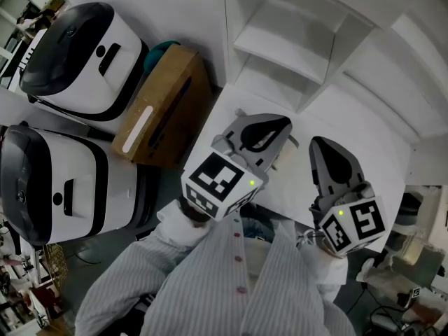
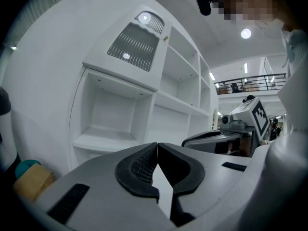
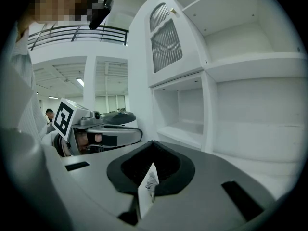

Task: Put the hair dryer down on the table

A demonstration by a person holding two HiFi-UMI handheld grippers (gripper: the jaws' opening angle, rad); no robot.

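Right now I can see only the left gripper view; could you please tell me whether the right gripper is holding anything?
Observer: No. The right gripper is shut, with nothing between its jaws.
Operator: Thank you. Is the hair dryer on the table?
Observer: No hair dryer shows on the white table in the head view.
Operator: And what is left of the table?
Observer: Two white-and-black machines stand there, beyond the cardboard box.

The table point(image 1: 287, 191) is white, with a flat, matt top seen from steeply above. Its far edge meets a white shelf unit point(image 1: 294, 47). Its left edge runs beside a brown cardboard box point(image 1: 168, 107).
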